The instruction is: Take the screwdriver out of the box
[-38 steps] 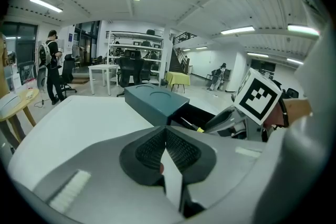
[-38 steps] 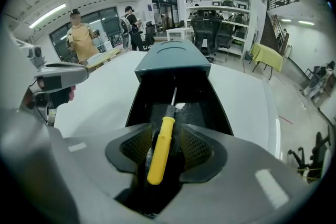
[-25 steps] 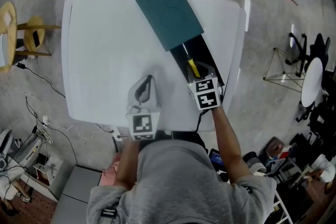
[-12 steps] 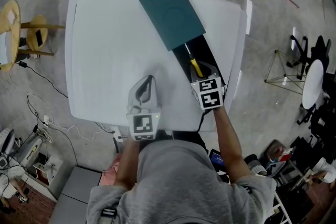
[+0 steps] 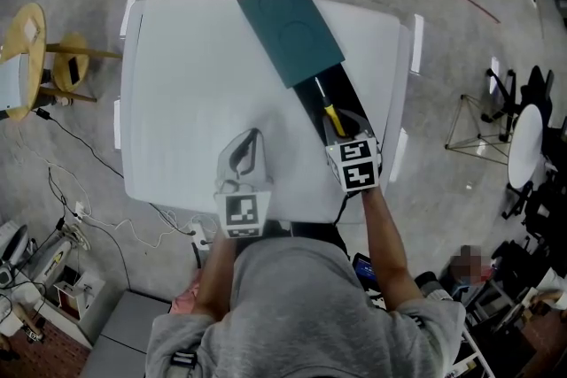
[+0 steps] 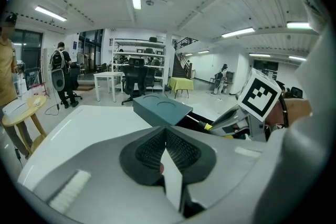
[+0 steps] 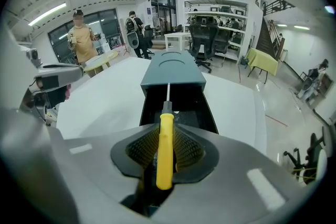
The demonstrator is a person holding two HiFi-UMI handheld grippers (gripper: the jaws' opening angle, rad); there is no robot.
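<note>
— Half the job, we'd say. Our right gripper (image 7: 164,135) has its jaws clamped on the yellow handle of the screwdriver (image 7: 164,160), with the shaft pointing at the box (image 7: 173,78).
— Is it out yet?
— Not clear of it. From the head view the tool hangs above the open black tray (image 5: 350,97). We judge we must carry it away to the table (image 5: 177,84).
— And our left gripper (image 6: 167,149)?
— Jaws together, nothing in them, over the table, apart from the box.
</note>
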